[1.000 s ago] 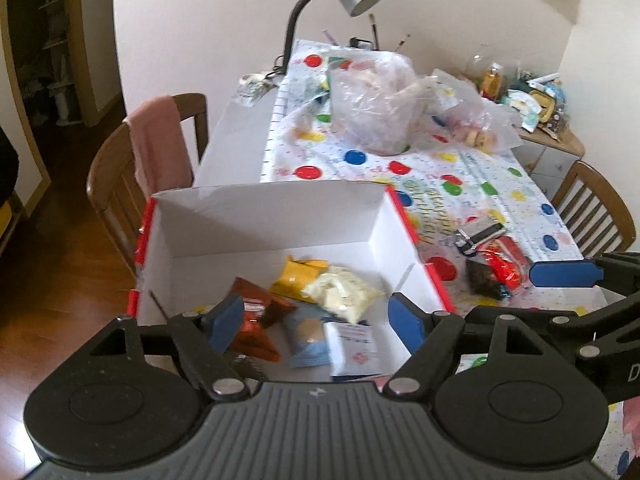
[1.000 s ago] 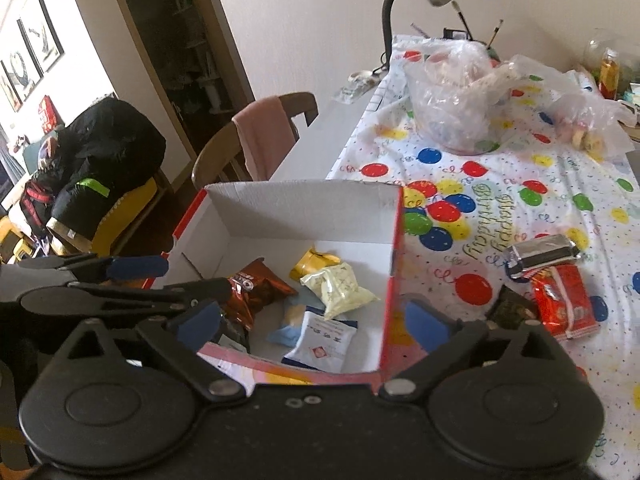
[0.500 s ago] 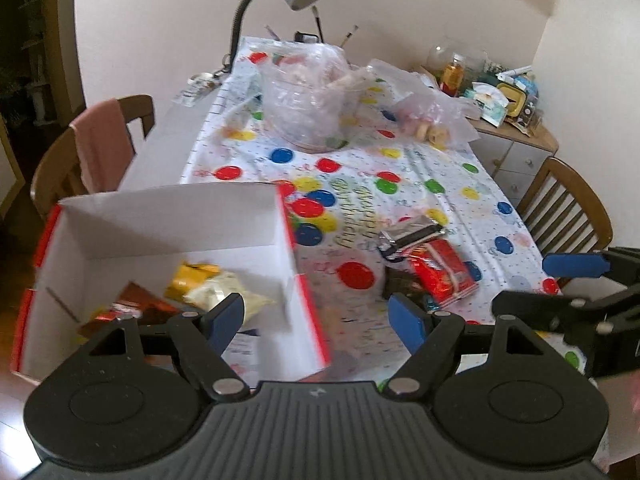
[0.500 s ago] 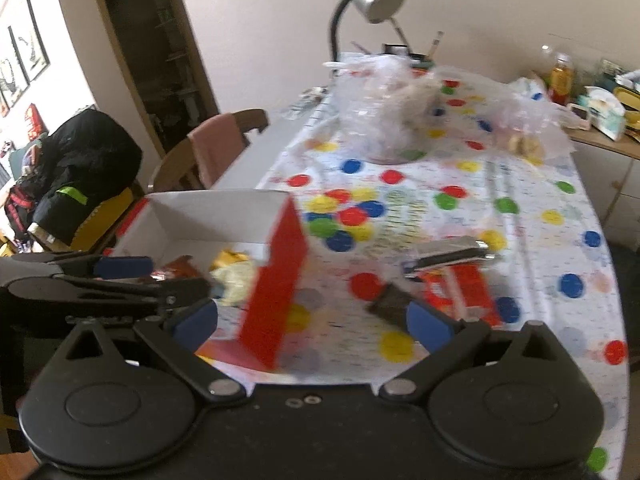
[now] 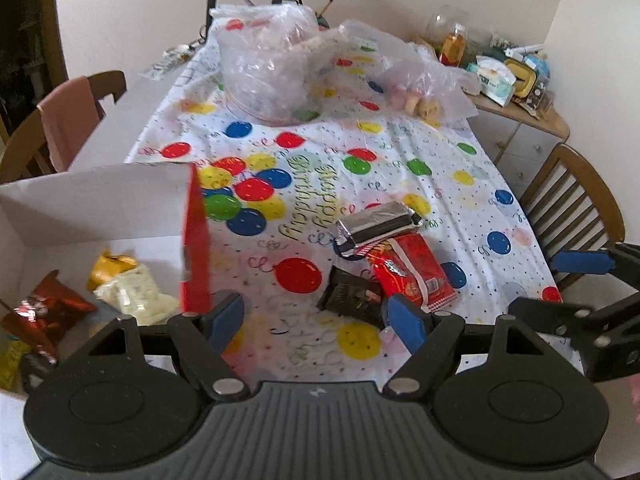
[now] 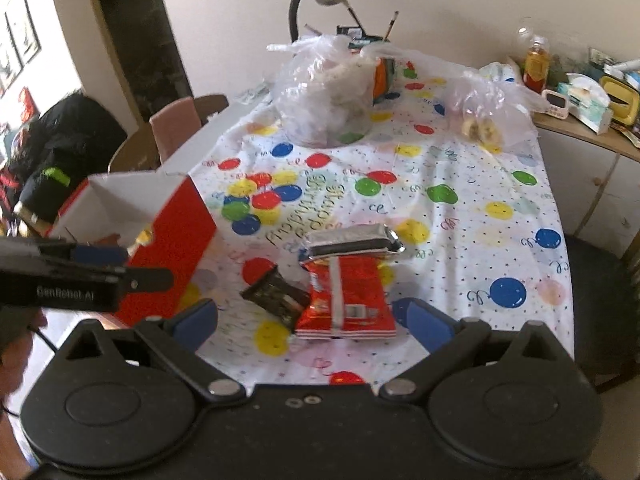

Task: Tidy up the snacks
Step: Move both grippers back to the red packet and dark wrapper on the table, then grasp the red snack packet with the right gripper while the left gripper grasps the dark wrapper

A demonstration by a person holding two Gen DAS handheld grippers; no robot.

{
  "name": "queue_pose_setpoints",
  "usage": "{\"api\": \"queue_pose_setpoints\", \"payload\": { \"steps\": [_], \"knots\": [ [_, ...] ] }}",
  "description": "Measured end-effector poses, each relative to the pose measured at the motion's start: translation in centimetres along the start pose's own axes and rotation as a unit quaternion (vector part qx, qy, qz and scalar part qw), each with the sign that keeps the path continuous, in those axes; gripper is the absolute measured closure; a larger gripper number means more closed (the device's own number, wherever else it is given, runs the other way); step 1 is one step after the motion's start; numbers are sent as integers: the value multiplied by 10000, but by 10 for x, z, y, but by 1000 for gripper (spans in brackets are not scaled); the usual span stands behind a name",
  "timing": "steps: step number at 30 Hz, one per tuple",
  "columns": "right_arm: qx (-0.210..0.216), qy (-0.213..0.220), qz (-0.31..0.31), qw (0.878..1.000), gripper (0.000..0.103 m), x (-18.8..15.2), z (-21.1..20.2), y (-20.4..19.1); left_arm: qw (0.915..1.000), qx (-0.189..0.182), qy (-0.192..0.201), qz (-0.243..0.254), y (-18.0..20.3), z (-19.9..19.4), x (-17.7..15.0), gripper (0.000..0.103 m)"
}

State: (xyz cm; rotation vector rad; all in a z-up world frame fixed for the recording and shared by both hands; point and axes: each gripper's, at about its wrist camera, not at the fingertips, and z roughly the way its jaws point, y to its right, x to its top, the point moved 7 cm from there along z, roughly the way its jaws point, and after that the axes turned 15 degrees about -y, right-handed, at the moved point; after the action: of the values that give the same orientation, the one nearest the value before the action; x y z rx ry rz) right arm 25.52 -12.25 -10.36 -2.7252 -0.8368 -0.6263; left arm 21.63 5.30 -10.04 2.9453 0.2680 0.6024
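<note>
While both jaws stand spread with nothing between them, the left gripper [image 5: 314, 318] and right gripper [image 6: 308, 318] hang low in frame above 3 snacks mid-frame: a dark packet [image 6: 276, 294], a red packet [image 6: 346, 298] and a silver packet [image 6: 352, 240]. The red box [image 5: 196, 240] at left holds more snacks.

Both cameras are riding low behind their own open jaws, looking forward and down across the table toward the wall at 12 o'clock. The left view is sitting nearer the box [image 5: 196, 240] — its inside is filling the 9 o'clock edge — with the right gripper [image 5: 580, 276] poking in at 3 o'clock. The right view is standing further to the right, catching the box [image 6: 172, 240] from outside and the left gripper [image 6: 100, 264] at 9 o'clock. Both are sharing the red pack [image 5: 412, 272] [image 6: 344, 296], the silver pack [image 5: 376, 228] [image 6: 352, 240] and the far bags [image 5: 268, 72] [image 6: 332, 96] — all at mid range.
</note>
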Motion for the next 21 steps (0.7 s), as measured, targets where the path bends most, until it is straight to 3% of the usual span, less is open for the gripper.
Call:
{"api": "queue_pose_setpoints", "payload": {
  "steps": [6,21],
  "knots": [
    [69,-281,-201,9994,2,7,44,20,9999,-4,-149,6,11,22,1,24],
    [397,-793,522,9947,2,47,153,50,9985,-56,-451,-298,13,52,10,24]
  ]
}}
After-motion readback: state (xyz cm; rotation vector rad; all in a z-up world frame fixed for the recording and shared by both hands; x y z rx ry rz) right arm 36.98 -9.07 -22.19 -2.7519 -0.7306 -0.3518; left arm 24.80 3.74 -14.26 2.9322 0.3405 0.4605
